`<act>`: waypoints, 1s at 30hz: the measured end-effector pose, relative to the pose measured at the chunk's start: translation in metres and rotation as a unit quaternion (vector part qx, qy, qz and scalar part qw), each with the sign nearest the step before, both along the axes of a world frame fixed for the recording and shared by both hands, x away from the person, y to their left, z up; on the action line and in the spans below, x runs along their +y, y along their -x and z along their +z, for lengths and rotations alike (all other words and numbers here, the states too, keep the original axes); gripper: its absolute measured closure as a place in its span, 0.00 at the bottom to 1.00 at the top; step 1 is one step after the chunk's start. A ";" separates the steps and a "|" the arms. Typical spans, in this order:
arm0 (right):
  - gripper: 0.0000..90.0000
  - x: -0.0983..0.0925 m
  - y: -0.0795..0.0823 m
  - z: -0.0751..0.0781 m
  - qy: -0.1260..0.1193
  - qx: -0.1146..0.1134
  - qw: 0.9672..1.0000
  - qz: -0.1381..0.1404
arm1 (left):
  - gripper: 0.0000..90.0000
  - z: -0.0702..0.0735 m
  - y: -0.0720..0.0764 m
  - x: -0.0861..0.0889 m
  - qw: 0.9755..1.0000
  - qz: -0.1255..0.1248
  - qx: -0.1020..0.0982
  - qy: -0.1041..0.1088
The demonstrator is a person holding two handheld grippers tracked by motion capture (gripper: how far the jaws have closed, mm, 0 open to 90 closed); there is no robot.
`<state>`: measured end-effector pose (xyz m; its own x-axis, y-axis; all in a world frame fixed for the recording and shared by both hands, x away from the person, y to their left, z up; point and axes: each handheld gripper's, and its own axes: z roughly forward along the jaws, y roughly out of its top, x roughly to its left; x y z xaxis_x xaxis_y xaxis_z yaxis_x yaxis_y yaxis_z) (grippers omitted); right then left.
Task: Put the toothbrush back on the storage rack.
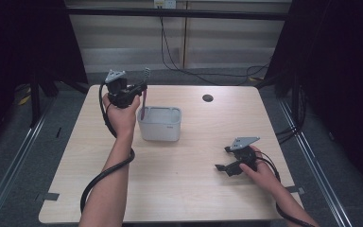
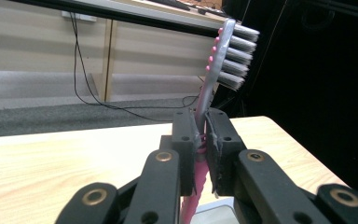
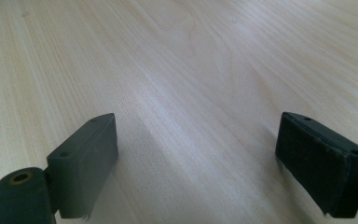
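A pink and grey toothbrush (image 2: 214, 79) stands upright between the jaws of my left gripper (image 2: 203, 140), bristle head up and facing right. In the high view my left gripper (image 1: 139, 92) is shut on the toothbrush (image 1: 143, 97) above the left rim of a white rectangular bin (image 1: 159, 124), and the handle's lower end hangs at the bin's edge. My right gripper (image 1: 224, 163) rests low over the table at the right, held by a hand. Its jaws (image 3: 200, 158) stand wide apart with bare wood between them.
The light wooden table (image 1: 184, 189) has a dark round grommet hole (image 1: 207, 98) at its back. Black cables trail from both grippers. Dark curtains flank the table, and a metal rail runs along each side of the floor.
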<state>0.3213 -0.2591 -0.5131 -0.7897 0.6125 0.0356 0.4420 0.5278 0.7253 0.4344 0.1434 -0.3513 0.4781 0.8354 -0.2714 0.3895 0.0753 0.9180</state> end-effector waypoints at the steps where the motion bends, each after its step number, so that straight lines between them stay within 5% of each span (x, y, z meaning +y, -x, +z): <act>1: 0.14 0.000 0.000 0.000 0.000 0.000 1.000 0.000 | 0.92 -0.001 0.000 0.000 1.000 0.001 0.000 -0.001; 30: 0.14 0.000 0.000 0.000 0.001 0.000 1.000 0.001 | 0.92 -0.023 0.003 0.005 1.000 0.012 0.017 0.004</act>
<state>0.3214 -0.2593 -0.5131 -0.7908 0.6111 0.0340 0.4407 0.5299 0.7245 0.4315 0.1488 -0.3747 0.4487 0.8442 -0.2933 0.4179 0.0919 0.9038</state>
